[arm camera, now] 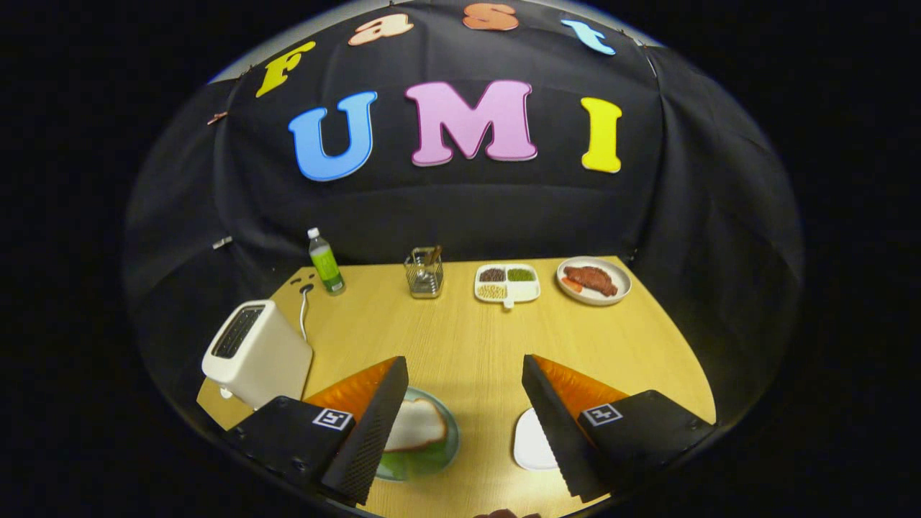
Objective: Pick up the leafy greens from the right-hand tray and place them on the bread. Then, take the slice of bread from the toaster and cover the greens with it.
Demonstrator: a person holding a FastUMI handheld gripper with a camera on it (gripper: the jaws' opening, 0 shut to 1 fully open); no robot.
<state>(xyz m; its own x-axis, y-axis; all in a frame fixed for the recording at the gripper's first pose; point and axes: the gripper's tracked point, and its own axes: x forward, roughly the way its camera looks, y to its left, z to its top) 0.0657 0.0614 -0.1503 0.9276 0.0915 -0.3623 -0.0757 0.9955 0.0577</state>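
A bread slice (416, 424) is lying on a green plate (439, 457) near the tabletop's (468, 338) front edge, just inside one finger. The fingers (464, 424) are spreading wide, holding nothing. A white tray (531, 442) is sitting beside the other finger; a toaster (253, 352) is standing at the tabletop's left edge.

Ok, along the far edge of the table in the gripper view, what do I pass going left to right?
Green plastic bottle with a white cap → metal wire holder → white divided tray of beans and grains → round white plate with reddish-brown meat. The claw hangs open well short of that row, holding nothing.
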